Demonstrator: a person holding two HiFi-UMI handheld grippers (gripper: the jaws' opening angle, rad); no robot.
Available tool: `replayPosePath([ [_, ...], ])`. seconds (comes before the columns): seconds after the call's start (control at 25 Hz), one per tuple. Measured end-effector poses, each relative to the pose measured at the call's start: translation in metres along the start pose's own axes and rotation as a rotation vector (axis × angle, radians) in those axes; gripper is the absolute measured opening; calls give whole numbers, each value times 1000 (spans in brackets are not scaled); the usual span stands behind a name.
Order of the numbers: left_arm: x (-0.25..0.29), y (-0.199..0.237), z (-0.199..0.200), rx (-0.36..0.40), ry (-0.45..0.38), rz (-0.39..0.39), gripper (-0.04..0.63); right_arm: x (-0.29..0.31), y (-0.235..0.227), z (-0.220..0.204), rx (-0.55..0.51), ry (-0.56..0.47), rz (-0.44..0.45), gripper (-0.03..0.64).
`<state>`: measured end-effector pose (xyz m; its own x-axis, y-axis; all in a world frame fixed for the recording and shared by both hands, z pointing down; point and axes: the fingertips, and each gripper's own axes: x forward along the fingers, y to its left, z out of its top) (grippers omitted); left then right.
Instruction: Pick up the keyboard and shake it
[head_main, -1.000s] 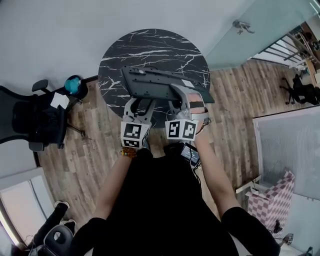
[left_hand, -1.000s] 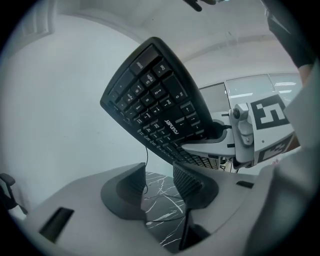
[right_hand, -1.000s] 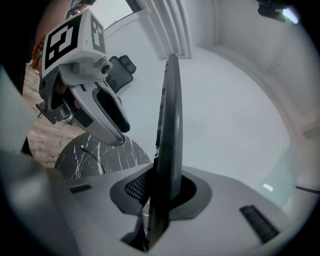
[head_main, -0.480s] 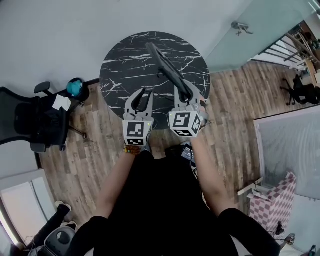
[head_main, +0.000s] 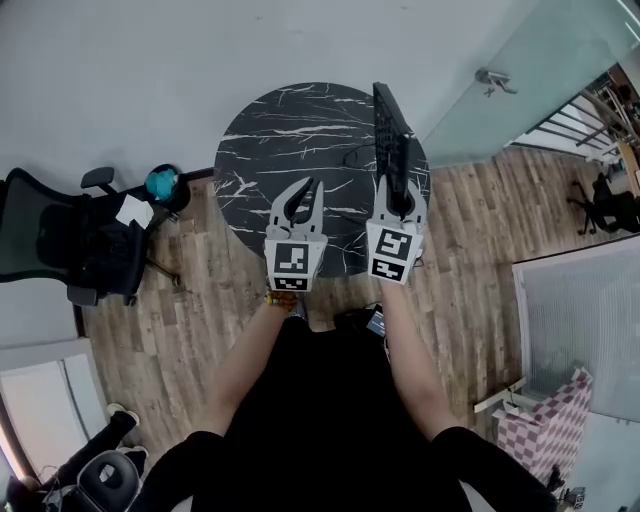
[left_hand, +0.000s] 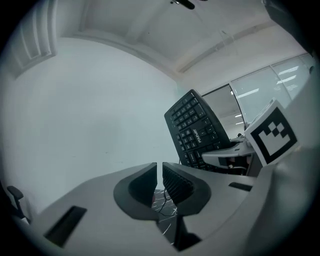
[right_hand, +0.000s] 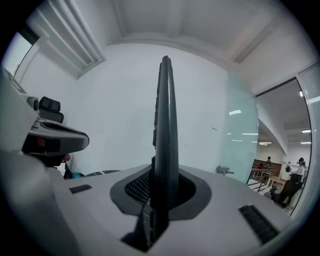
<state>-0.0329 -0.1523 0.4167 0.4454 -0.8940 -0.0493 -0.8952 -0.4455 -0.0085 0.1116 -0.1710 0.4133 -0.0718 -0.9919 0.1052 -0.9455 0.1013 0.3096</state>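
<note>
My right gripper (head_main: 398, 196) is shut on the near end of the black keyboard (head_main: 388, 135), which stands on its long edge in the air over the right side of the round black marble table (head_main: 270, 150). In the right gripper view the keyboard (right_hand: 165, 125) rises edge-on between the pads of the right gripper (right_hand: 162, 186). The left gripper (head_main: 310, 186) hangs beside it over the table's near edge; its jaws have just been closing and hold nothing. From the left gripper (left_hand: 159, 170), the keyboard's (left_hand: 197, 130) key side shows to the right.
A black office chair (head_main: 60, 245) and a teal object (head_main: 160, 183) stand on the wooden floor to the left. A glass wall (head_main: 500, 60) runs behind the table at the right. A checkered object (head_main: 548, 408) sits at lower right.
The keyboard has rolled from lying flat to standing on edge in the right gripper. The left gripper came off it, rose a little and closed empty.
</note>
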Motion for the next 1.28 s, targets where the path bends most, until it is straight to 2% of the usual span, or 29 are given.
replayPosePath([
  [0.08,1,2,2,0,-12,-5,40,1,0,2,-13,-14,10,75],
  [0.16,0,3,5,10,-29,-9,37,3,4,5,-87,-29,38,77],
  [0.32,-1,14,1,27,-27,7,35,12,18,9,-373,-44,85,77],
  [0.52,0,25,-19,17,20,30,35,15,38,6,-721,-52,45,77],
  [0.6,-1,28,-25,17,36,34,35,16,50,3,-787,-56,55,75],
  [0.72,-2,30,-32,18,49,35,35,18,63,-5,-789,-55,98,77],
  [0.84,-4,34,-36,19,50,35,35,20,73,-12,-726,-44,132,78],
  [0.92,-5,37,-41,18,60,39,35,21,78,-13,-637,-30,159,83],
  [1.0,-7,39,-47,15,75,45,35,24,79,-14,-453,-1,191,77],
  [1.16,-12,41,-54,14,93,52,35,32,73,-23,-12,73,257,77],
  [1.28,-16,40,-68,17,119,43,35,39,66,-45,334,132,294,77],
])
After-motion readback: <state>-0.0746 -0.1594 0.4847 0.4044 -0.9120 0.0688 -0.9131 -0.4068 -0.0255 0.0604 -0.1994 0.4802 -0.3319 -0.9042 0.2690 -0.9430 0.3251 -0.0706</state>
